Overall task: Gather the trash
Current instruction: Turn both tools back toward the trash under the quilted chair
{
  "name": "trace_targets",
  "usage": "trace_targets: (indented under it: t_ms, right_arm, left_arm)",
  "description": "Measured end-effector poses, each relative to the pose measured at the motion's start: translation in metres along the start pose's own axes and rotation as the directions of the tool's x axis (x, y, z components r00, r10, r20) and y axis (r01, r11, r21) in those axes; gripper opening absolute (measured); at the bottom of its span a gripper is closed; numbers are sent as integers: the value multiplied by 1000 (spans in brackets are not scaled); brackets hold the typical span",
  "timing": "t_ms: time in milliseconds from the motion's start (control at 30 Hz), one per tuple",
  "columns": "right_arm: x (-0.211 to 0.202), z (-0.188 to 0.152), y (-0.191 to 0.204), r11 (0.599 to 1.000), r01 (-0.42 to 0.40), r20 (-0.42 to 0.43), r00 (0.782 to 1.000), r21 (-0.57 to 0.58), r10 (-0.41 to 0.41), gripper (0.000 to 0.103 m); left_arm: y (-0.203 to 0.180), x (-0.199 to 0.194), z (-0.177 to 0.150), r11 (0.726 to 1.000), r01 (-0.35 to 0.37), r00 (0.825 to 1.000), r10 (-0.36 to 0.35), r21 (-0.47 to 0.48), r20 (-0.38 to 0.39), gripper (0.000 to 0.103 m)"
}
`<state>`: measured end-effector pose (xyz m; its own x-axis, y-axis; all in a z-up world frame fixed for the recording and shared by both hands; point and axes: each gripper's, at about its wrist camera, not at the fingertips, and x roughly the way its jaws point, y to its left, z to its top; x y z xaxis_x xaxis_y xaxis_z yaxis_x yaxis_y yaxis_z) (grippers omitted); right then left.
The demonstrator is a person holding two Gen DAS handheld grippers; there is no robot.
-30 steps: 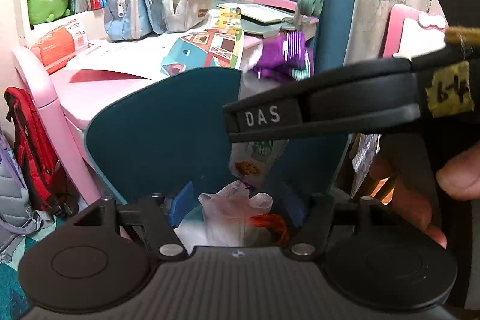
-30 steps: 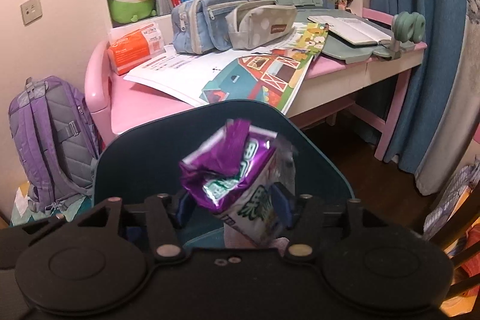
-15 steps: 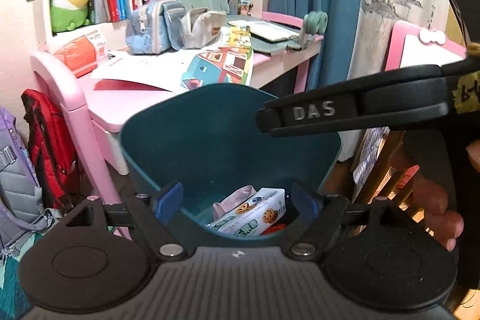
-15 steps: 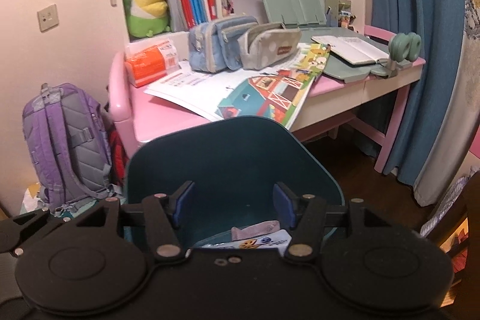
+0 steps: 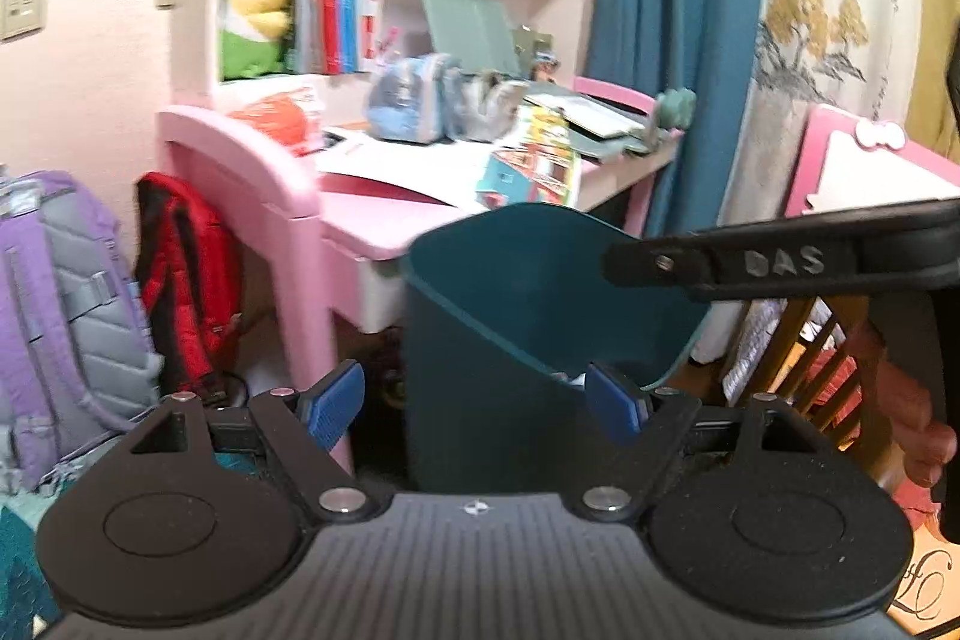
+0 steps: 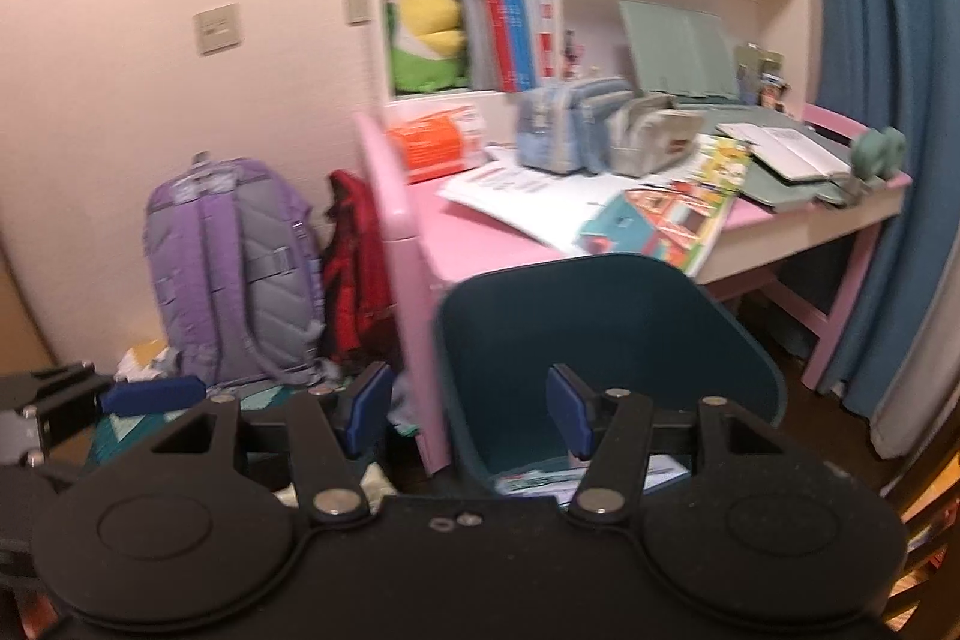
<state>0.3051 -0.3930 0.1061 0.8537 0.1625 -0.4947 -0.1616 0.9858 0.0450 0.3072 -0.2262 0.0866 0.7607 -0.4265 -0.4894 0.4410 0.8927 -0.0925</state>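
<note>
Left gripper [image 5: 477, 403]: jaws wide, just been opening, nothing between the 2 blue pads; pointed downward at the bin's near wall.
Right gripper [image 6: 468, 415]: jaws wide, empty; left pad outside the bin, right pad over its mouth.
Right hand [image 5: 912, 400]: only fingers visible at the left view's right edge, wrapped on a black handle marked DAS.
Trash bin [image 6: 600, 316]: teal, on the floor just beside the pink desk [image 6: 480, 232].
Trash [image 6: 540, 481]: wrappers low inside the bin, mostly hidden by the gripper body; print unreadable.
Backpacks: purple backpack [image 6: 240, 268] and red bag [image 6: 354, 256] against the wall, blurred.
Desk top: papers and pouches, blurred.
</note>
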Motion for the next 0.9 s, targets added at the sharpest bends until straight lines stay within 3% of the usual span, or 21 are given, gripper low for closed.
trace_targets:
  t_ms: [300, 367, 467, 700, 900]
  right_arm:
    - [10, -29, 84, 984, -145, -49, 989, -105, 140, 57]
    - [18, -42, 105, 975, -184, -76, 981, -126, 176, 57]
    - [38, -63, 134, 960, -236, -131, 967, -150, 217, 57]
    - [108, -124, 182, 947, -289, -291, 926, -140, 240, 57]
    - [170, -178, 211, 950, -294, -404, 885, -103, 231, 57]
  left_arm:
    - [69, -59, -33, 995, -75, 997, 77, -69, 25, 81]
    - [86, -72, -43, 992, -89, 995, 92, -95, 28, 85]
    - [113, -91, -65, 983, -124, 991, 130, -133, 40, 100]
    - [177, -112, -128, 955, -215, 976, 220, -202, 2, 101]
    - [243, -108, -197, 912, -285, 958, 279, -296, -62, 103]
